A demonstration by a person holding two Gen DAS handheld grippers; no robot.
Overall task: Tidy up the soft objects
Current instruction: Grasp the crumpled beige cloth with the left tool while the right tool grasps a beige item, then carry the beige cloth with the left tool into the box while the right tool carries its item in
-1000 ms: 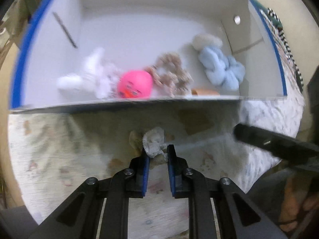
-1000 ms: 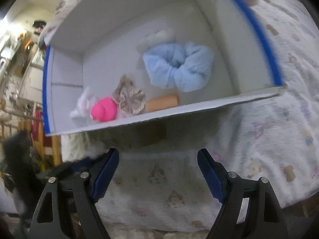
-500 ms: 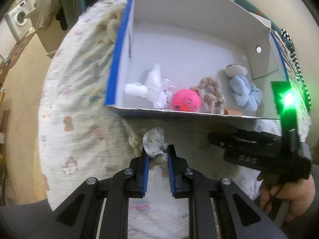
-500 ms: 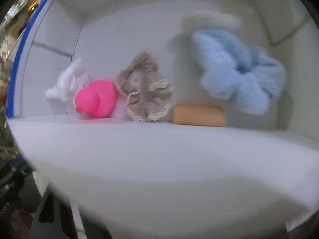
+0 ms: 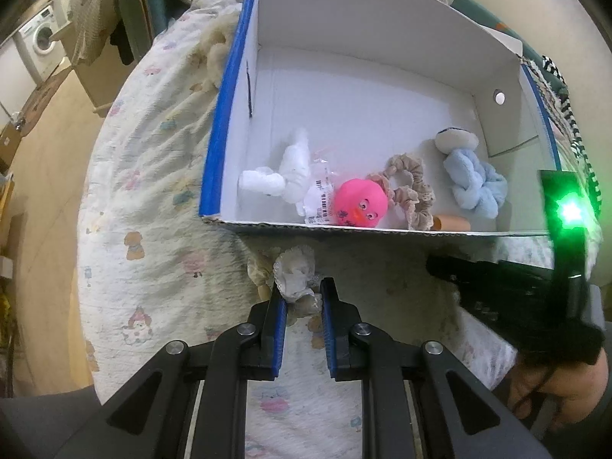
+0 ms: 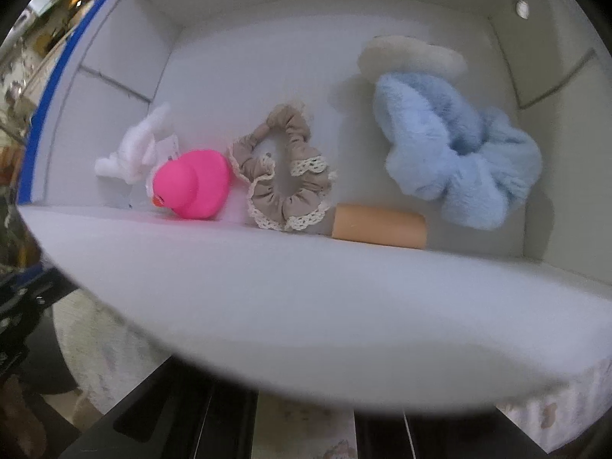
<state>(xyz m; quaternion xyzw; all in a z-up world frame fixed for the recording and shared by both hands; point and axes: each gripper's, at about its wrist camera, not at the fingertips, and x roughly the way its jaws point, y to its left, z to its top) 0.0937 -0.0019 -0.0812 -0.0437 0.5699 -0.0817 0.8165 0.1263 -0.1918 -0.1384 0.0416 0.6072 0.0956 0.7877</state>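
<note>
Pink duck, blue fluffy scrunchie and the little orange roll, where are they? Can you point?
Pink duck (image 6: 193, 185), right wrist view, on its round head.
Blue fluffy scrunchie (image 6: 459, 153), right wrist view, on its plush.
Orange roll (image 6: 378, 225), right wrist view, on its side.

crumpled cream lace scrunchie (image 5: 295, 276) outside the box (image 5: 382, 228); inside lie pink duck (image 5: 359, 202), beige scrunchie (image 5: 409, 187), blue scrunchie (image 5: 476, 185).
</note>
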